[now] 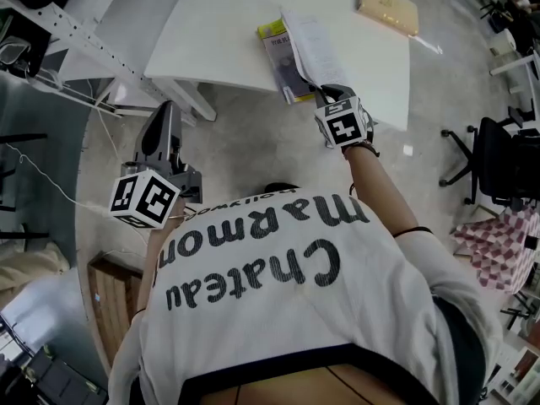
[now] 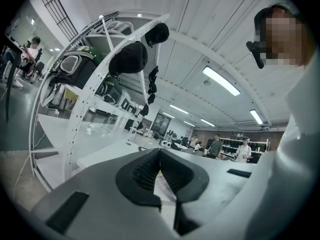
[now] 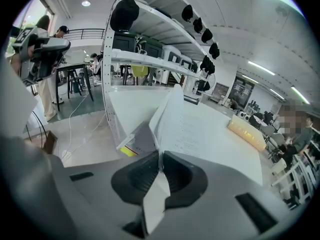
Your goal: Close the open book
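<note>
Shirt of the person fills the lower head view. Right gripper has its jaws pinched on a lifted page of the book at the table edge, probably to fold it shut. Left gripper hangs aside, jaws together, empty. How many pages are pinched is hard to tell.

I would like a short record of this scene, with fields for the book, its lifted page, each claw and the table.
table: white table
book: open book with a yellow corner and a grey face, lying near the table's edge
page: white printed page, raised steeply off the book
right claw: shut on the page's near edge
left claw: shut, empty, held off the table above the floor
other: flat pale tan box at the table's far corner
task state: book not yet closed
</note>
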A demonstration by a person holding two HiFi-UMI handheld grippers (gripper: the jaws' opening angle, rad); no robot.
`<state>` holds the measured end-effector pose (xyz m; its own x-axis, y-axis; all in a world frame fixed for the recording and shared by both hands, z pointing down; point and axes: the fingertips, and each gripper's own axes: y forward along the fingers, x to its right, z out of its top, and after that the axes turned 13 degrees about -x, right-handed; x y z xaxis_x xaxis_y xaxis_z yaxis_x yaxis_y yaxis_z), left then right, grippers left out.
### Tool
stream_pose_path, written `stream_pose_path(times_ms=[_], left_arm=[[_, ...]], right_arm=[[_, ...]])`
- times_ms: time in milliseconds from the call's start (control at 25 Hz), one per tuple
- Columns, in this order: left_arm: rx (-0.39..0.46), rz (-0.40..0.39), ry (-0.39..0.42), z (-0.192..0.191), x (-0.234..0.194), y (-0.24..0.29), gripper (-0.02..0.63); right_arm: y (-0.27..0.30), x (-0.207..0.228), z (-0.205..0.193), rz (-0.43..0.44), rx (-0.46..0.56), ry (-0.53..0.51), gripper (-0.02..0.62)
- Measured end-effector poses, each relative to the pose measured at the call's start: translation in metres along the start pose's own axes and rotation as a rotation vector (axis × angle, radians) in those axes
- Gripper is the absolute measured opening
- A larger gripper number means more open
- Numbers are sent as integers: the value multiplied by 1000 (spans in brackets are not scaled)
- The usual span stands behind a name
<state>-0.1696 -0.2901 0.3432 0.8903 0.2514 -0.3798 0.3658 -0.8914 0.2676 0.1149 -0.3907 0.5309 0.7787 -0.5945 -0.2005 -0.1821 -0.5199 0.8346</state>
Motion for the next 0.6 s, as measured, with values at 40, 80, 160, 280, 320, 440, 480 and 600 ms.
stream_pose_path(times_ms=[40, 80, 160, 280, 320, 440, 480, 600], left_arm=[[0, -1, 0, 0, -1, 0, 23], [0, -2, 1, 0, -1, 1, 23], [-1, -3, 1, 0, -1, 1, 23], [-1, -6, 2, 1, -2, 2, 23], [-1, -7, 2, 1, -2, 3, 23], [-3, -8, -1, 0, -4, 4, 23], [-4, -8, -2, 0, -4, 4, 23], [-6, -9, -4, 0, -5, 4, 23]], right_arm=[[-1, 2, 0, -3, -1, 14, 48], [-1, 4, 0, -5, -1, 28, 49], [-2, 9, -1, -6, 1, 50, 48], [-2, 14, -2, -20, -1, 63, 49], [-2, 16, -3, -25, -2, 69, 48], [-1, 21, -4, -33, -6, 83, 48], [0, 22, -5, -37, -8, 83, 48], [-1, 26, -6, -51, -12, 92, 48]])
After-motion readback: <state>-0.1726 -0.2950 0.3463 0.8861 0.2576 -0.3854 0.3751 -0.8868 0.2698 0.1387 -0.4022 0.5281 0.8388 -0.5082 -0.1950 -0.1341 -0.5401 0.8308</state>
